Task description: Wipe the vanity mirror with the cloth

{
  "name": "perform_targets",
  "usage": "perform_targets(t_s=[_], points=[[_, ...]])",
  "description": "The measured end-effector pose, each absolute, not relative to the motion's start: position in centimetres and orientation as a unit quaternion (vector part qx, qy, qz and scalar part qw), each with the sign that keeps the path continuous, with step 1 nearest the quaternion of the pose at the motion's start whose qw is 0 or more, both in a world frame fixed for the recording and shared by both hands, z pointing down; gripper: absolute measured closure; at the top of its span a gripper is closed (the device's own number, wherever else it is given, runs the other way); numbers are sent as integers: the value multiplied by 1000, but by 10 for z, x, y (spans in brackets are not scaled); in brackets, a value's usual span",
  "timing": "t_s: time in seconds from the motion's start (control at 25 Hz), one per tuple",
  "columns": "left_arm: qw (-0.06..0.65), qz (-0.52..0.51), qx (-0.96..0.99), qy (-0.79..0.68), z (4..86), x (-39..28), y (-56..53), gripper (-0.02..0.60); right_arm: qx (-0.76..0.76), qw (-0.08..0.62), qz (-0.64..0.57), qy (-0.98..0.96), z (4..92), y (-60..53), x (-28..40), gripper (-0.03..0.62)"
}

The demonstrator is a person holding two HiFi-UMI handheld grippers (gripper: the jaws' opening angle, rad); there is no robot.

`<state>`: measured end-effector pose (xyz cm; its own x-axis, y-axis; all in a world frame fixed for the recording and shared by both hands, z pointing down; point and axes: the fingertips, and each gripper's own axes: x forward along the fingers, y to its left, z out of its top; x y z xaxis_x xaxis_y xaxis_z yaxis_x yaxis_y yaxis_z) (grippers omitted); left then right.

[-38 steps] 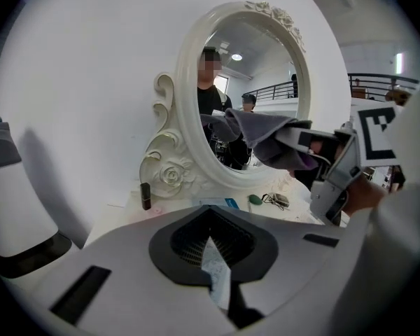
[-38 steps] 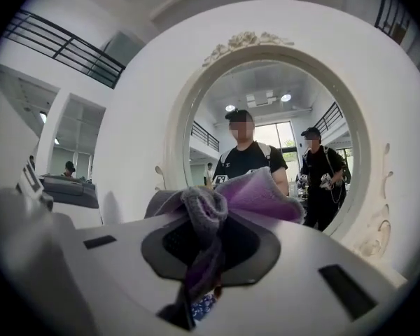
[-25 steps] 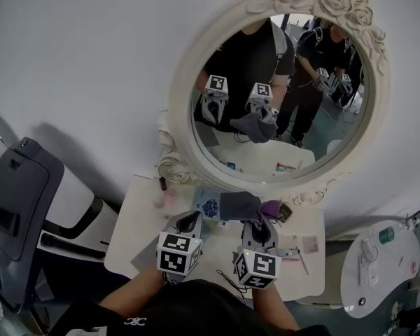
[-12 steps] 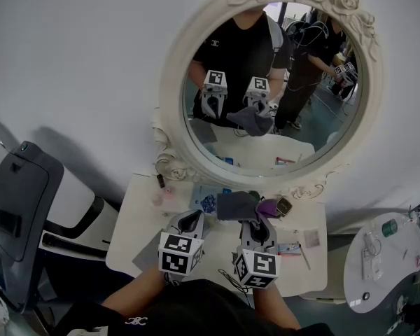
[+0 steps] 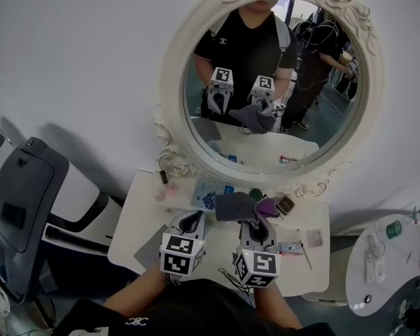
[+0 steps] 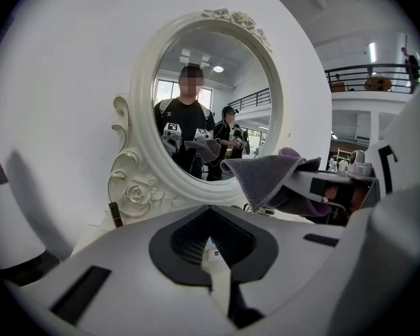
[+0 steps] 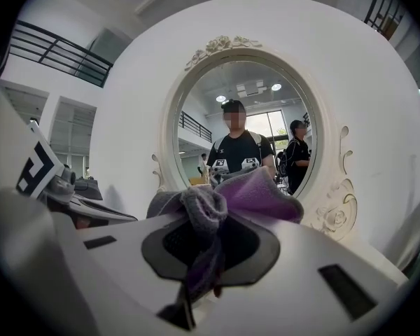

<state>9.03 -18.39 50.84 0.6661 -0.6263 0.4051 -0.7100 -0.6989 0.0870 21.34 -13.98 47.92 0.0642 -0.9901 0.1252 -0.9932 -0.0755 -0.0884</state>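
The oval vanity mirror (image 5: 171, 96) has a white frame carved with roses and stands on a white table (image 5: 136, 229) against the wall. My right gripper (image 5: 256, 224) is shut on a grey and purple cloth (image 5: 236, 206), bunched at its tips, low before the mirror's base and apart from the glass. The cloth (image 7: 224, 198) fills the jaws of the right gripper (image 7: 210, 222), with the mirror (image 7: 245, 117) straight ahead. My left gripper (image 5: 190, 222) hovers beside it, shut and holding nothing. In the left gripper view the left gripper (image 6: 210, 217) points at the mirror (image 6: 210, 110), with the cloth (image 6: 262, 177) to its right.
Small items lie along the table's back: a lipstick (image 5: 163, 177), a pink piece (image 5: 169, 193), a blue packet (image 5: 208, 199), a square watch-like item (image 5: 285, 205) and a pen (image 5: 304, 256). A dark chair (image 5: 21, 194) stands left, a round white side table (image 5: 385, 257) right.
The head view has shifted a little, so the mirror sits slightly higher in it. Both grippers stay low before the mirror's base, the right one still holding the cloth.
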Motion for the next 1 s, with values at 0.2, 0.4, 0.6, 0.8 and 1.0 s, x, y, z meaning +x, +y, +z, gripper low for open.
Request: perform_targets(t_s=[0.2,0.4,0.6,0.8,1.0], points=[[125,178,894,-391,514,84,-174,583,706,13,75,-704,481,-136,204,542],[146,204,867,-431,540,64,-152,583,664,31,85,-743,507,-130,188,542],[171,245,834,-464,567,36,-120,583,628,33,134,-766,543,-131,182,542],[165,239,828,-480,558,12,-106,583,636,12,124,-762,527,-130,170,542],[139,226,849,-457,543,17,-112,582,674,6,90,-733,502,-120,169,543]])
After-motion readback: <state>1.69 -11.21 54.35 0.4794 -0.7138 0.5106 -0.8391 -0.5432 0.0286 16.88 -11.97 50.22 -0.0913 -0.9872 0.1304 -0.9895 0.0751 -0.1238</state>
